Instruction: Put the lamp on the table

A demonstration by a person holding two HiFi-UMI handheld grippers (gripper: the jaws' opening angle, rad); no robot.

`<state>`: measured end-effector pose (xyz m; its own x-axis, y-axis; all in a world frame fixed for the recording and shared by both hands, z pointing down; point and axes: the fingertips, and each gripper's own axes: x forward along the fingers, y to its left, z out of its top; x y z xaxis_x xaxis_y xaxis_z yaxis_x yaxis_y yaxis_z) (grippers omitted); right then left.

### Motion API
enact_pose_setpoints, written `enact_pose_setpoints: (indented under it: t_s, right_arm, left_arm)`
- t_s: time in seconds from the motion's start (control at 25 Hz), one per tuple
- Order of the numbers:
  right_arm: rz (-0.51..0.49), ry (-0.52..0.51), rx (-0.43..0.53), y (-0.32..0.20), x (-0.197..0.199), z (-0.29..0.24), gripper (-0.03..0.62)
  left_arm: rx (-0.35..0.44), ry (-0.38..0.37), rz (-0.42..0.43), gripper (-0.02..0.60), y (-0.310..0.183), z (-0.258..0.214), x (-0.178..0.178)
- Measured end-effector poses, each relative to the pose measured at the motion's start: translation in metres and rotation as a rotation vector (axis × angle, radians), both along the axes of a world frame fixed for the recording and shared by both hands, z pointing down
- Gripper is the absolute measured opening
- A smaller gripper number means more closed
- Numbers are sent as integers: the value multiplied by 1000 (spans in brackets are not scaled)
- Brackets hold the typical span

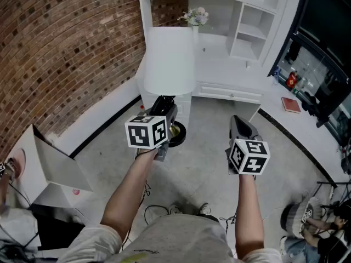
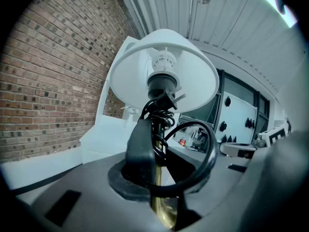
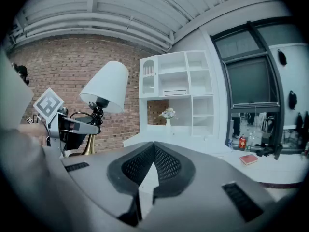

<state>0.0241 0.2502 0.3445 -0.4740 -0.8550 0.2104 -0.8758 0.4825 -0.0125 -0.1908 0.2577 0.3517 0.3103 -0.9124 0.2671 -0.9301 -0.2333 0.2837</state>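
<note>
The lamp has a white shade, a brass stem and a round black base, and it hangs upright above the floor. My left gripper is shut on the brass stem just below the shade. The black cord loops beside the stem between the jaws. My right gripper is held to the right of the lamp, shut, with nothing between its jaws. In the right gripper view the lamp shows at the left. The white table stands ahead under the shelves.
A vase of flowers stands at the table's back, against the white shelf unit. A red book lies on the counter at the right. An open cardboard box sits at the left by the brick wall. Cables lie on the floor near my feet.
</note>
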Motion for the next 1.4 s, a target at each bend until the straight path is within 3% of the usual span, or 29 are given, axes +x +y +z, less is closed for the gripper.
enact_pose_setpoints:
  t_s: [0.88,1.4]
  right_arm:
    - [60,-10,-31,-16,15,19,3]
    - [44,-10,-38,-106,34,30,3]
  left_arm:
    - [-14,9,47,100,-20,14,18]
    - [-23,0,19,100,-104,19,38]
